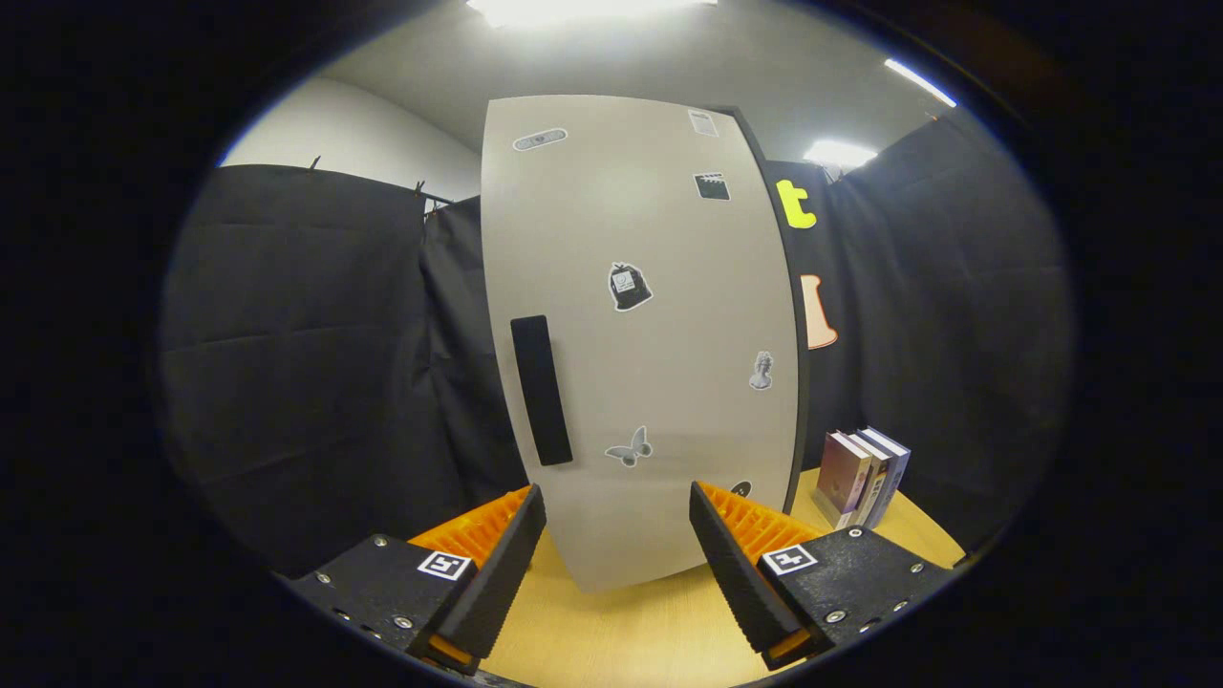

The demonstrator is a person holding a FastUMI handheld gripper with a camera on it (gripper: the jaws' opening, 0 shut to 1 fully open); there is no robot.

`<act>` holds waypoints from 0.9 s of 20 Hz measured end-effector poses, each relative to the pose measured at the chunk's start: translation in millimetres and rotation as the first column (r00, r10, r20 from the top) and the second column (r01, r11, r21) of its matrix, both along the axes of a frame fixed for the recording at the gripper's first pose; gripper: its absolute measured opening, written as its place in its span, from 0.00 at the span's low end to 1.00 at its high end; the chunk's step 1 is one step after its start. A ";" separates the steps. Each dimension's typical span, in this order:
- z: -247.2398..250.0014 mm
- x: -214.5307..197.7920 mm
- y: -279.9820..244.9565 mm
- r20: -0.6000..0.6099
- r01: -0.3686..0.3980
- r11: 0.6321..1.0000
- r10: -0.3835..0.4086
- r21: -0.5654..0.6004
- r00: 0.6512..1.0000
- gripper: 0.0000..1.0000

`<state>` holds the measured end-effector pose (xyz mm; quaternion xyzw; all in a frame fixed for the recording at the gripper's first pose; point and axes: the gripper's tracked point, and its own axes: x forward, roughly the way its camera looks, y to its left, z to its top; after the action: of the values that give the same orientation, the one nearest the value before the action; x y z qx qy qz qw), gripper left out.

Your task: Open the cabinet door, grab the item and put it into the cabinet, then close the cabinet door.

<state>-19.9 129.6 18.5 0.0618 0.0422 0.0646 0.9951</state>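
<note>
My tongs (pixel 616 564) hang spread and empty over the worktop (pixel 621 631) — the cabinet door (pixel 650 334) looks stiff and light; I'd pull its dark handle (pixel 541 390).

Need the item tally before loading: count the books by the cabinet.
3 books stand upright together on the table, right of the closed cabinet door, beyond the open gripper. More may hide behind them.

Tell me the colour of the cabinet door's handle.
Black, a vertical bar handle on the pale beige cabinet door, seen in the gripper view.
</note>
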 end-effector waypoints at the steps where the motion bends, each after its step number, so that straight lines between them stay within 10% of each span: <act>1: -0.6 0.7 0.3 -0.002 -0.001 1.000 0.001 -0.004 1.000 0.95; 18: -1.9 4.1 -3.1 -0.007 0.010 1.000 -0.010 0.002 1.000 0.95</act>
<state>-15.8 126.5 16.6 0.0633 0.0451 0.0594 0.9952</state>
